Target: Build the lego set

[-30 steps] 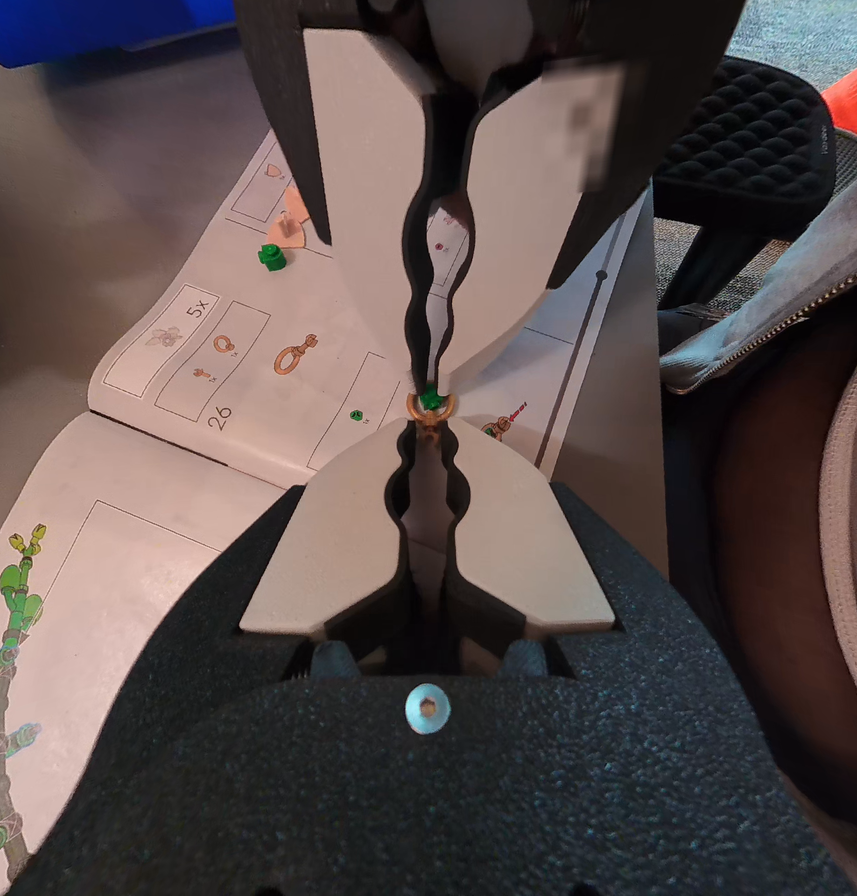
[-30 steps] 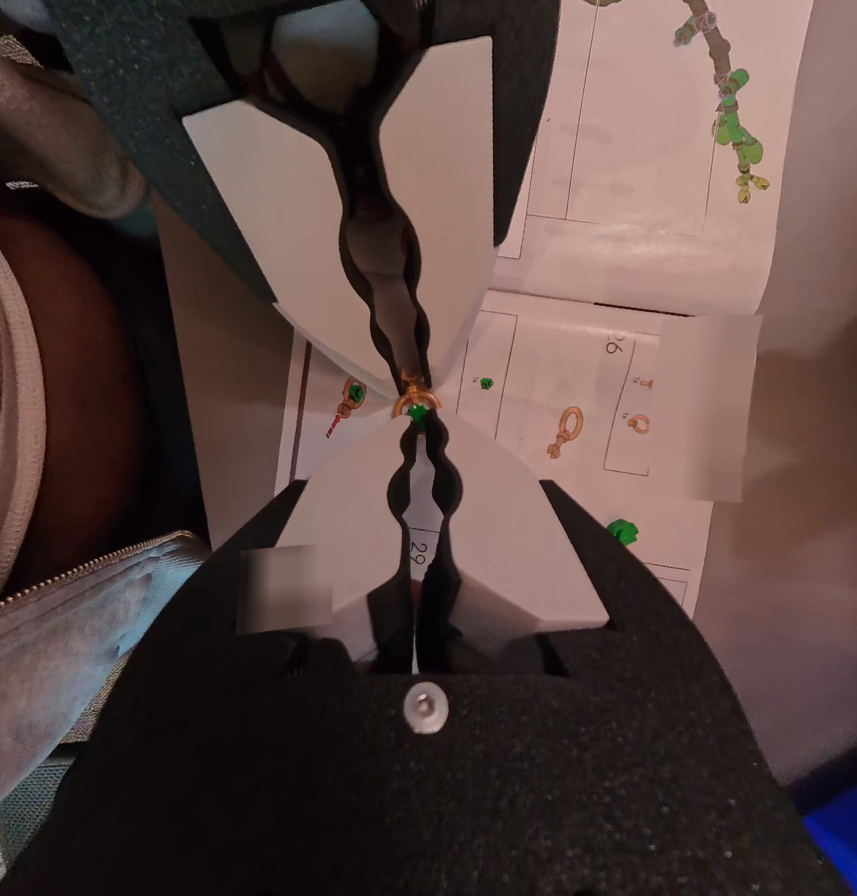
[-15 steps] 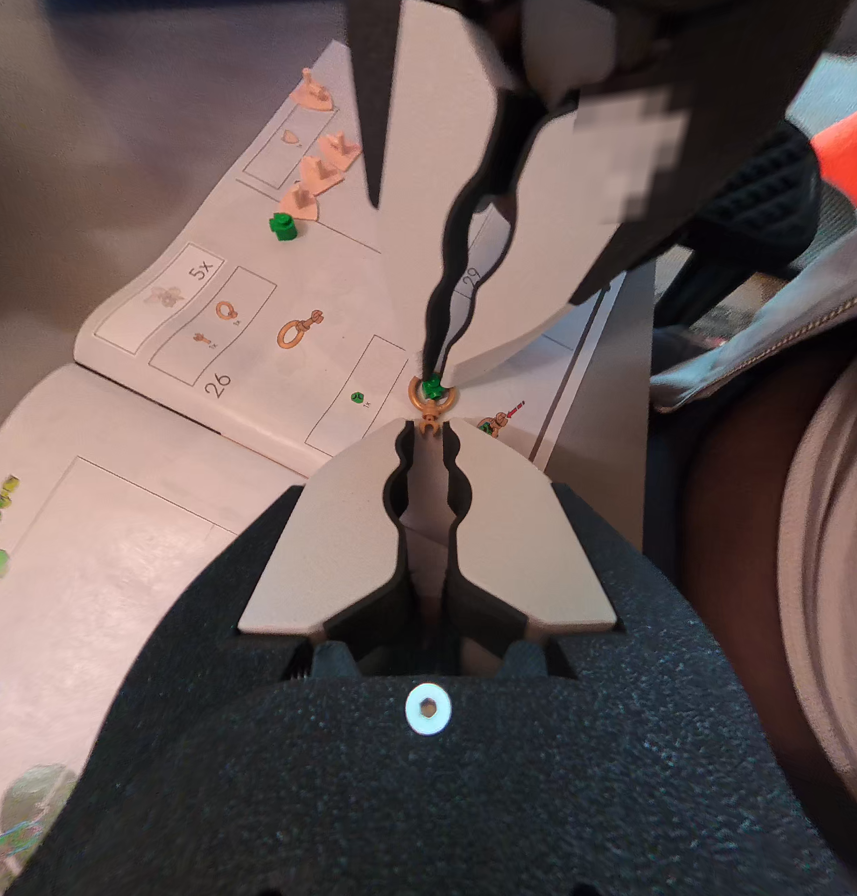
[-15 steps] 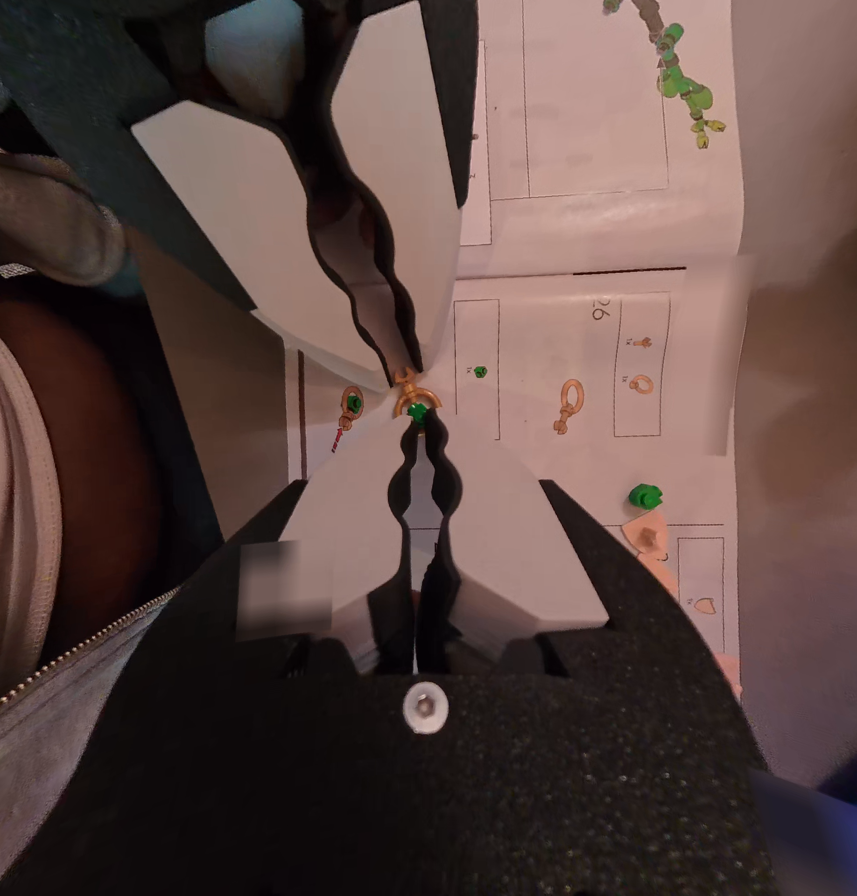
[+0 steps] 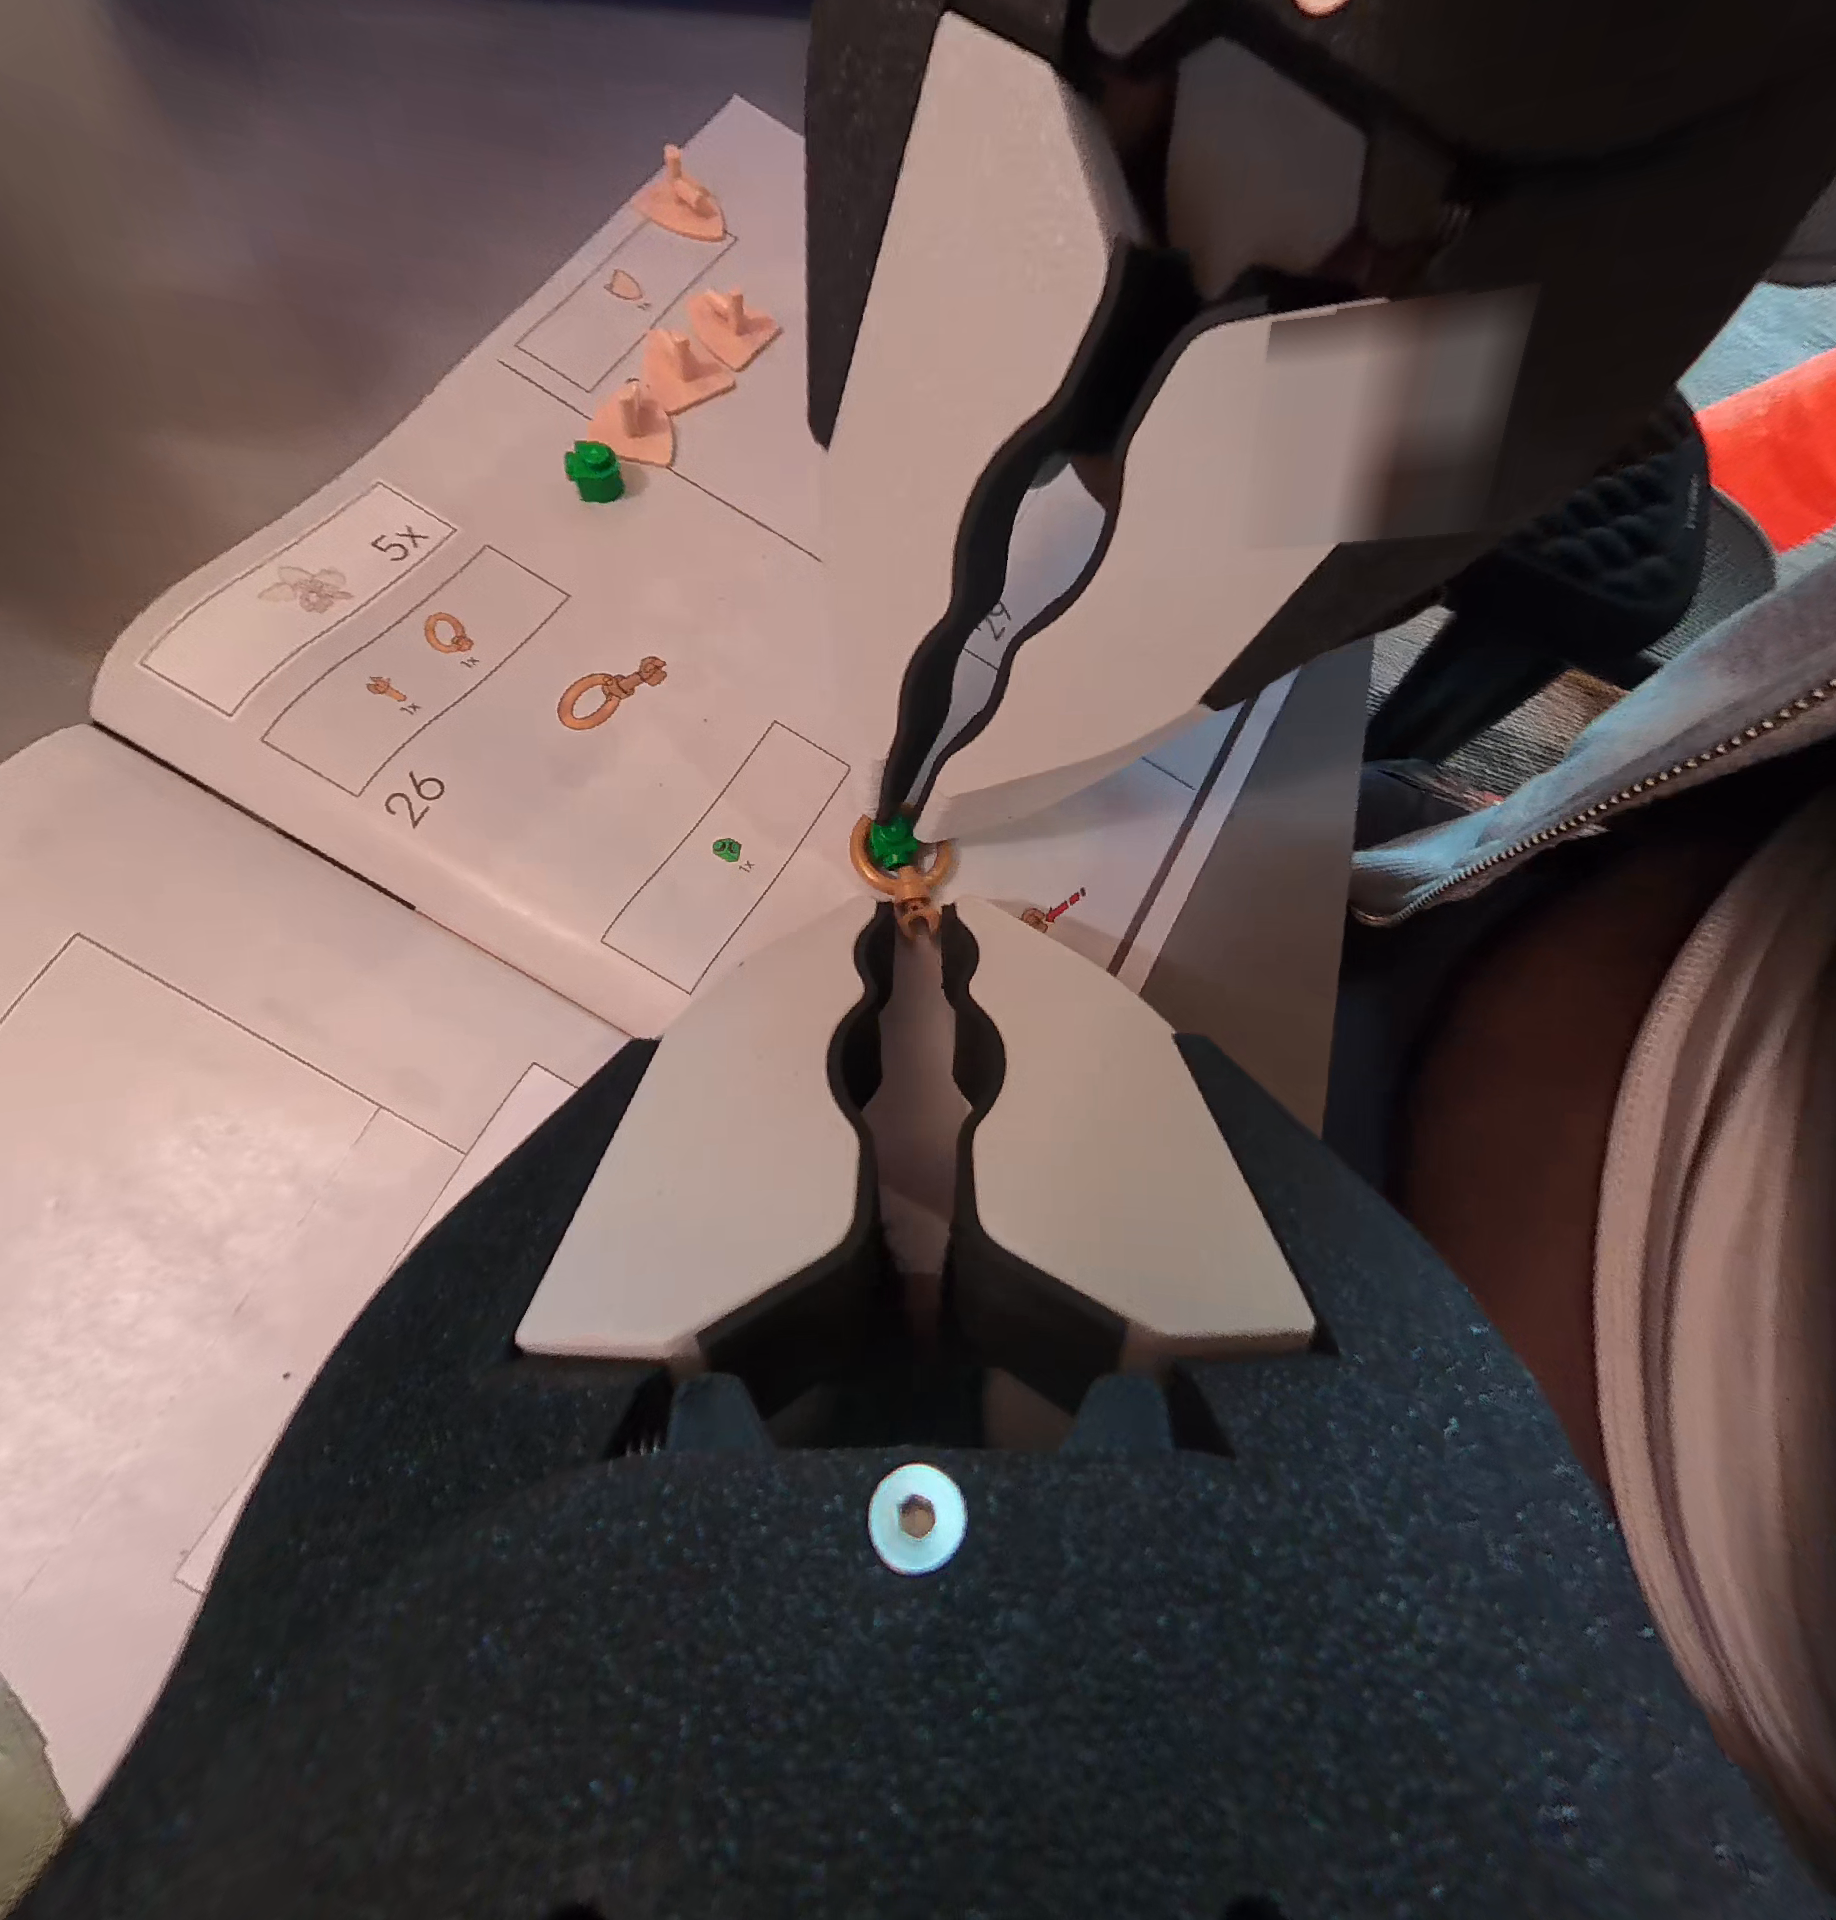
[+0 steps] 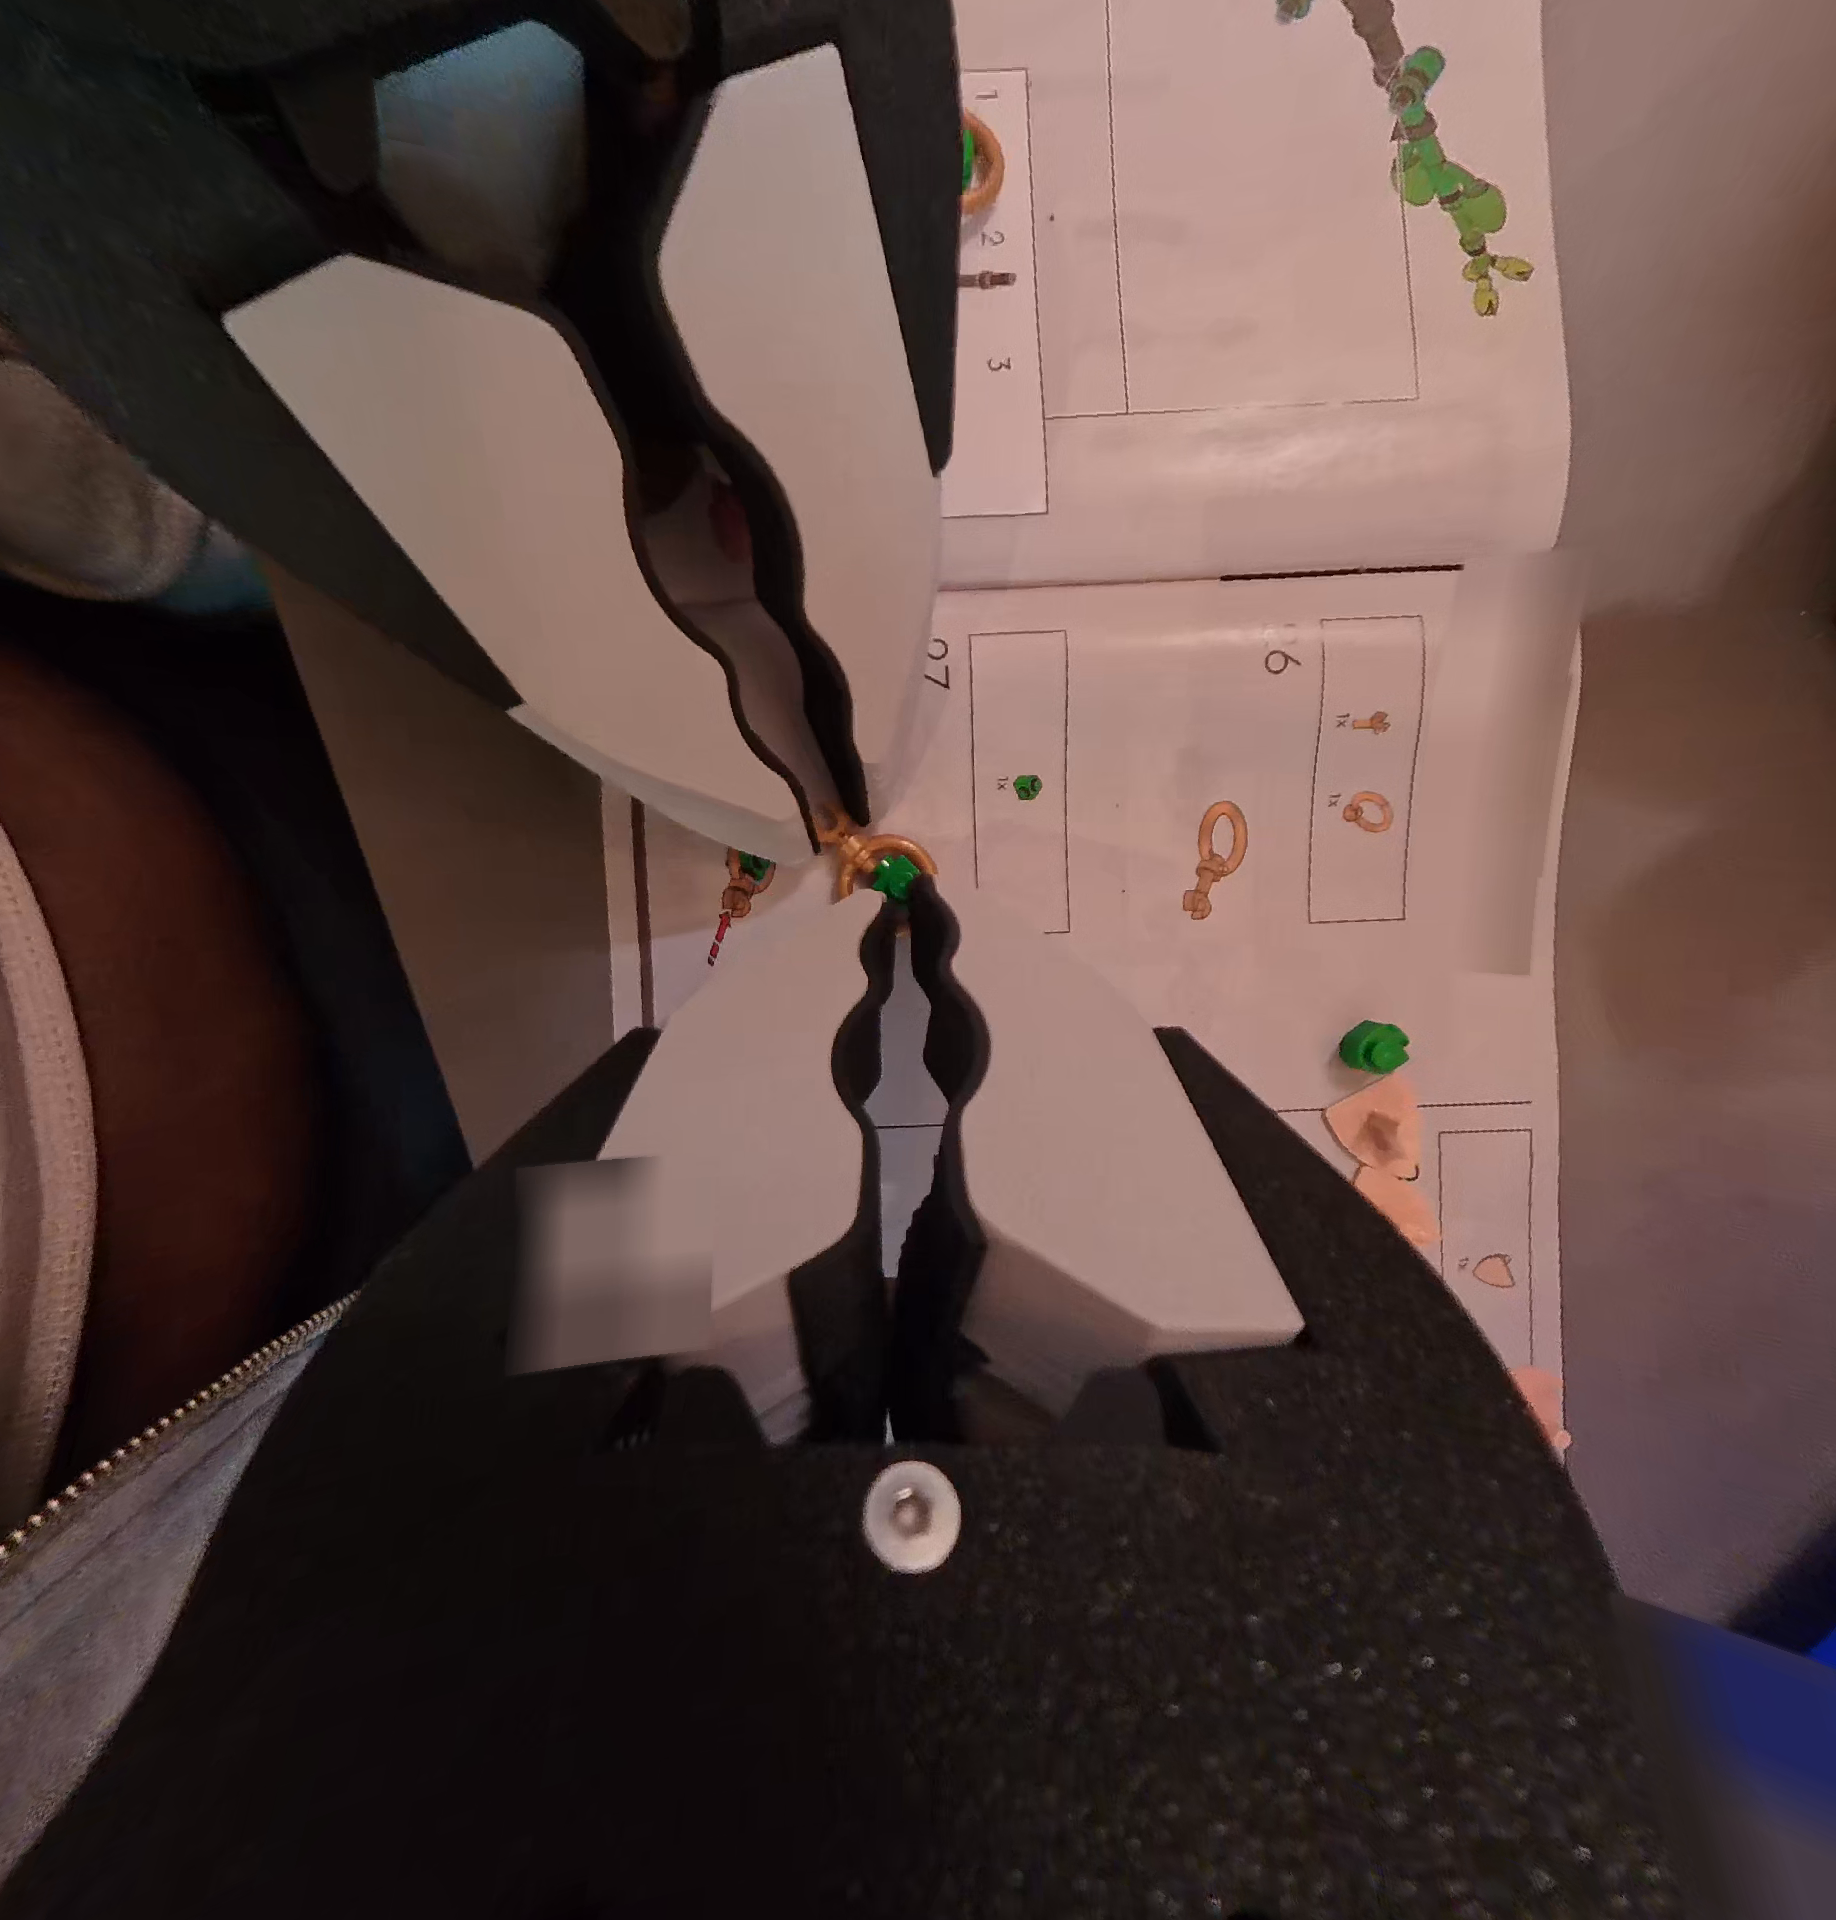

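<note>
Fingers of left gripper (image 5: pixel 916 920) pinched on the stem of the gold ring piece (image 5: pixel 901 860); right gripper (image 6: pixel 898 899) fingers pinched on the small green stud (image 6: pixel 894 876), which sits inside the ring. Both held tip to tip above the open instruction booklet (image 5: pixel 540 790). Versus 0.5 s ago: right gripper now leans in more from the side, ring tilted a bit, contact unchanged. Spare green stud (image 5: pixel 594 473) and peach petal pieces (image 5: pixel 685 364) lie on the page in the same spots.

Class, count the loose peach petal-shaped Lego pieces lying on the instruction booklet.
4: one at the booklet's far edge, and three in a row, the last beside the green stud. Others may be hidden.
</note>
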